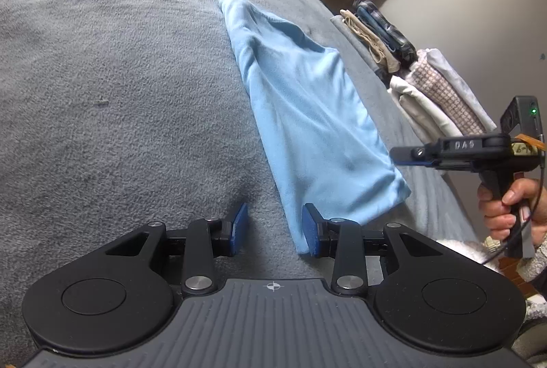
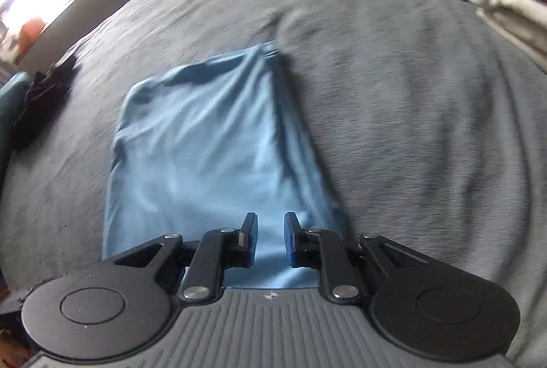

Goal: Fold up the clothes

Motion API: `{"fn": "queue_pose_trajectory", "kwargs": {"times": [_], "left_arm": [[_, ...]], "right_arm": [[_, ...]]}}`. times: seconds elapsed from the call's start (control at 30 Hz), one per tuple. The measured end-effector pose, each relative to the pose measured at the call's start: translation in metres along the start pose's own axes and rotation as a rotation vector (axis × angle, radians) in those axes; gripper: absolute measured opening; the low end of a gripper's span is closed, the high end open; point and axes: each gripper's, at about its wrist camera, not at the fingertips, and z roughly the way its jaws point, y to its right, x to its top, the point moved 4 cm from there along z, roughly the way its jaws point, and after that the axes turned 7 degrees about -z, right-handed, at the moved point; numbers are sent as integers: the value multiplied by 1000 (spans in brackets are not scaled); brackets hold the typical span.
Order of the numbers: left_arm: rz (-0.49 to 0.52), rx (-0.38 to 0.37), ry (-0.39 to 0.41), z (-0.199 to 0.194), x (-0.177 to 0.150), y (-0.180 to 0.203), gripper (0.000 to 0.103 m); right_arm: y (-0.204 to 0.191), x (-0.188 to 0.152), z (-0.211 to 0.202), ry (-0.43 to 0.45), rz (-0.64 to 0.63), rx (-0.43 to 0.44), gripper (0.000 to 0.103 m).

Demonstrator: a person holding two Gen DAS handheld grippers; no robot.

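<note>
Both released: left tool at the folded light-blue garment corner, right tool seemingly hovering over it.

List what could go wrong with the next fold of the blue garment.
1. The left claw is open astride the corner of the creased light blue fabric garment; it may pinch only the top layer.
2. The right claw, open above the other end, could drag the garment toward the stacked folded clothes and skew the fold.

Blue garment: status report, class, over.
Left gripper open at the blue garment corner. Right gripper open above it. Garment part-folded on grey blanket. Nothing in the way.
</note>
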Motion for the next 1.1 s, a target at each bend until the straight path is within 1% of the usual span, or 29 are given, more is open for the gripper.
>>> {"fn": "queue_pose_trajectory", "kwargs": {"times": [0.07,0.1,0.13,0.17,0.23,0.3,0.4,0.47,0.5,0.53,0.57,0.6,0.67,0.73,0.8,0.83,0.93,0.97,1.0,1.07,1.1], "left_arm": [[6,1,-3,0,0,1,35],[9,0,-5,0,-1,1,35],[13,0,-6,1,-1,0,35],[13,-3,-6,1,-1,0,35],[13,-7,-6,1,-1,0,35],[13,-9,-7,1,0,1,36],[22,-6,-3,0,2,2,36],[41,0,10,-3,5,4,36],[50,3,17,-4,7,5,36],[59,7,24,-6,9,6,36],[69,10,31,-7,10,7,36],[78,13,38,-9,12,8,36],[97,19,51,-12,15,11,36],[116,26,65,-15,18,13,36],[135,32,78,-18,22,15,36],[162,31,89,-15,25,20,36],[241,28,111,3,30,35,36],[241,45,94,11,28,35,36],[234,67,72,20,24,33,36],[228,105,33,34,15,28,36],[245,105,46,33,9,24,36]], "right_arm": [[-21,-8,14,-75,-118,-3,17],[-25,-14,19,-122,-151,-13,17],[-23,-21,23,-175,-166,-30,17],[-21,-27,24,-205,-171,-37,17],[-14,-32,15,-231,-162,-55,17],[-10,-29,3,-205,-164,-94,18],[-12,-15,-5,-125,-164,-86,18],[-15,-9,-1,-95,-192,-104,18],[-15,-9,6,-106,-212,-118,18],[-11,-14,13,-136,-217,-132,18],[-5,-19,20,-174,-210,-148,18],[1,-24,22,-189,-195,-150,18],[5,-28,11,-185,-171,-148,18],[4,-26,-1,-151,-178,-173,18],[-4,-15,-10,-81,-225,-184,18],[-10,-8,-11,-44,-257,-187,18],[-29,13,1,41,-348,-189,18],[-35,18,10,63,-380,-187,17],[-39,21,19,75,-409,-197,17],[-38,18,34,49,-441,-228,17],[-31,14,36,35,-422,-231,17]]}}
